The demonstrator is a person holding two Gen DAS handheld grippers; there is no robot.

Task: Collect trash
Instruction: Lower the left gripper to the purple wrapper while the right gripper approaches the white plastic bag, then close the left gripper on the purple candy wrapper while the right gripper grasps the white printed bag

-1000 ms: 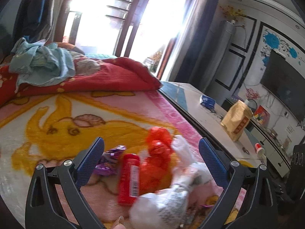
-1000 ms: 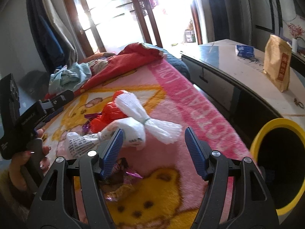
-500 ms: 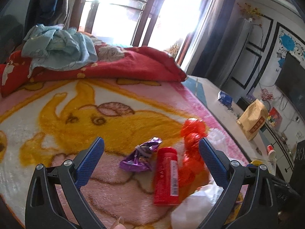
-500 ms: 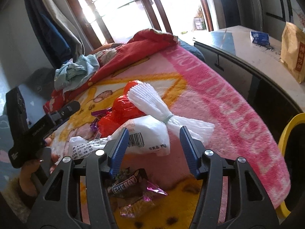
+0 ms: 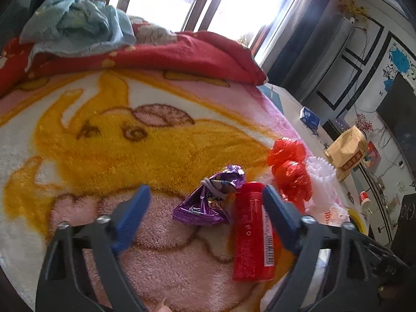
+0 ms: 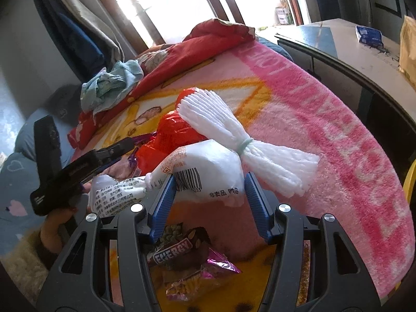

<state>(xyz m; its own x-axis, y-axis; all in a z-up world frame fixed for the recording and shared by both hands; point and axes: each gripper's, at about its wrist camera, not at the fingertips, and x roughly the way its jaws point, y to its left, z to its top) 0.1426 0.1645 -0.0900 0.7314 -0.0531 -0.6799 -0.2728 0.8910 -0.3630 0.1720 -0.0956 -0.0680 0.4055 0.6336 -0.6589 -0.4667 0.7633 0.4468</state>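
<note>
Two grippers down low over the pink and yellow blanket (image 5: pixel 109 140), both aimed at the same little heap of trash. Left gripper (image 5: pixel 205 202) closing right now, jaws still wide apart, blue pads (image 5: pixel 132 213) touching nothing. Between them: a crumpled purple foil wrapper (image 5: pixel 210 200) and, just beside it toward the right pad, a red tube (image 5: pixel 253 234) lying flat with its barcode up. Past the tube, a scrunched red plastic bag (image 5: pixel 288 174), with white foam netting (image 5: pixel 321 174) right behind it.

Right gripper (image 6: pixel 208 189) around the fat end of a white plastic packet (image 6: pixel 208 171), barcode facing the camera. Left pad hard against the packet, right pad at its edge, so clamped on it by the look of things, though not certain how firm the pinch is. Packet's thin printed end pointing off toward the other gripper. Foam netting tied in the middle with a pale band, resting just behind the packet and touching it. Under the right gripper, close to the camera, a brown ENERGY bar wrapper (image 6: pixel 179 252) on top of a pink foil one (image 6: pixel 215 265).

Far side of the bed: red quilt (image 5: pixel 182 54) and a bundle of light blue cloth (image 5: pixel 75 28). Yellow bin rim (image 6: pixel 410 182) peeking in at the right edge.
</note>
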